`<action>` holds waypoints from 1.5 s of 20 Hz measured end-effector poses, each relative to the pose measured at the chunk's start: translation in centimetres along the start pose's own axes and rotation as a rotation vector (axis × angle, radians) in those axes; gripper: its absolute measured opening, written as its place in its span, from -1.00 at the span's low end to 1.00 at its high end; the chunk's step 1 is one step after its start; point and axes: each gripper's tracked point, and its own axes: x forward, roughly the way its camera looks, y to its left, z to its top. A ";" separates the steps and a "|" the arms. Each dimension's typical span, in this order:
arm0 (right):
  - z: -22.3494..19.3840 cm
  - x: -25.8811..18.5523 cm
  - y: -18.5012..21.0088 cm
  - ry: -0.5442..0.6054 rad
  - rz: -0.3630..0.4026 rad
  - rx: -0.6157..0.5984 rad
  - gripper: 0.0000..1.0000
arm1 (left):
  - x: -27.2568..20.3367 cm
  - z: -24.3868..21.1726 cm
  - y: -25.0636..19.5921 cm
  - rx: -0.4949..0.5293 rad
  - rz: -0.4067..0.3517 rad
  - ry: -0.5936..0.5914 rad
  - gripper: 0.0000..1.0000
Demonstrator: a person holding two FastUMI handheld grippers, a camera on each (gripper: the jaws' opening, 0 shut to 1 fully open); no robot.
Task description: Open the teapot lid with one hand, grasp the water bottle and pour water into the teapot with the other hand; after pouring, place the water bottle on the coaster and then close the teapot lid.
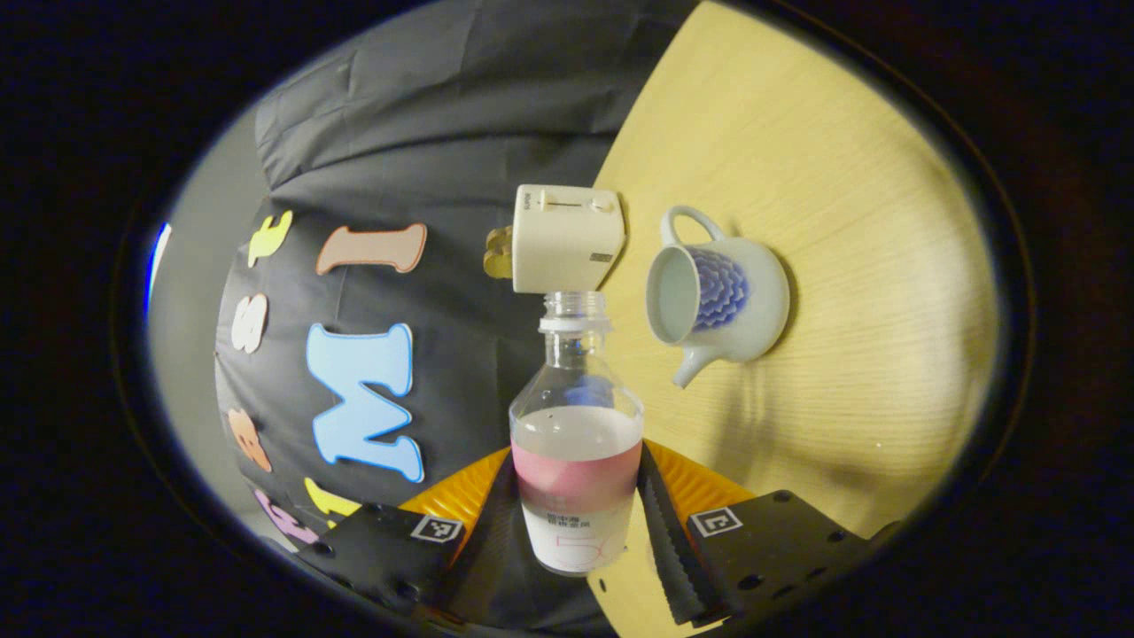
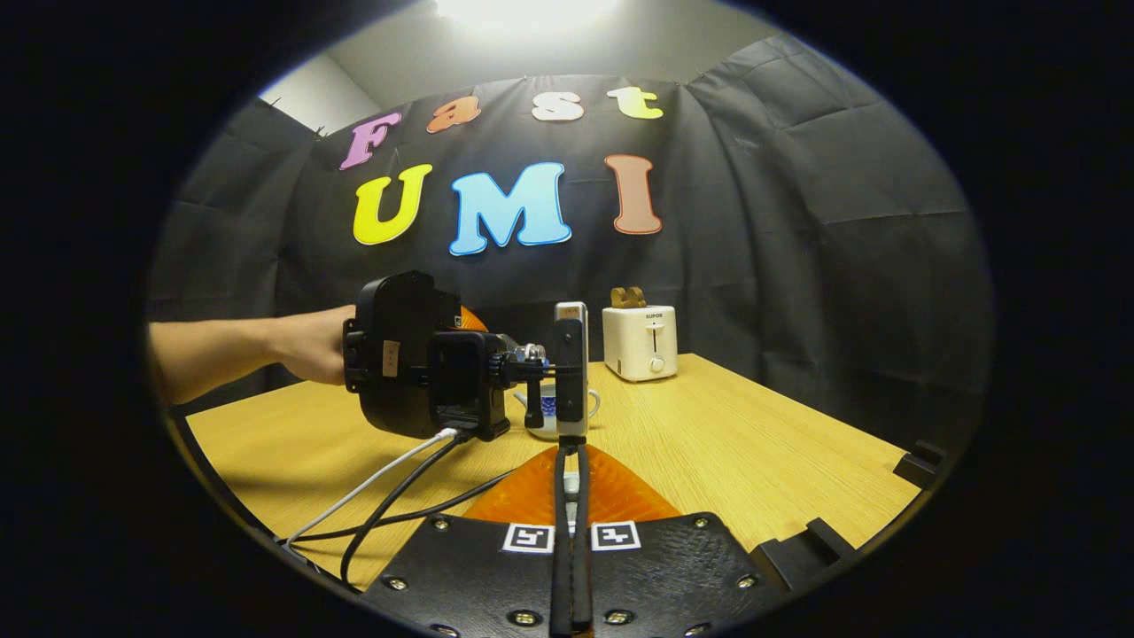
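Tongs of the left hand (image 1: 580, 523) clench the water bottle (image 1: 576, 443) at its pink label, both fingers pressing its sides; the view is rolled sideways. Bottle uncapped, roughly half full, its neck pointing toward the toaster (image 1: 567, 237). Label print is too small to read. Teapot (image 1: 722, 301), lid off, white with a blue pattern, stands on the counter (image 1: 842, 221) just beside the toaster, near the counter's far edge by the wall; broad bare wood lies on its other side. Right tongs (image 2: 571, 496) are clenched together, and whether anything is pinched cannot be told. In the right gripper view, a hand (image 2: 310, 347) holds the left tongs' body above the counter, cables trailing toward the near edge. The toaster front bears the brand "SUPOR".
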 end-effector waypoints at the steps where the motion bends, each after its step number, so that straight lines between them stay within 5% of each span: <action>1: 0.1 0.1 0.0 -0.002 -0.001 -0.008 -0.98 | -0.6 -0.5 0.3 -0.058 0.014 -0.003 0.71; 6: 0.1 1.2 1.0 0.004 0.030 -0.036 -0.98 | -3.7 -3.7 0.3 -0.351 0.037 0.018 0.72; 13: 2.5 4.8 2.3 -0.061 0.055 -0.038 -0.98 | -10.0 -9.3 4.3 -0.970 0.168 -0.070 0.71; 19: 2.6 8.5 4.1 -0.075 0.068 -0.040 -0.98 | -13.0 -15.8 5.2 -1.318 0.317 -0.099 0.70; 21: 2.4 9.0 4.8 -0.070 0.078 -0.040 -0.98 | -13.3 -17.3 4.7 -1.384 0.329 -0.089 0.70; 27: 2.3 9.6 5.4 -0.067 0.086 -0.059 -0.98 | -11.0 -18.8 5.4 -1.346 0.356 -0.085 0.70; 30: 2.1 9.2 5.3 -0.058 0.081 -0.049 -0.98 | -8.8 -19.7 4.8 -1.439 0.346 -0.090 0.70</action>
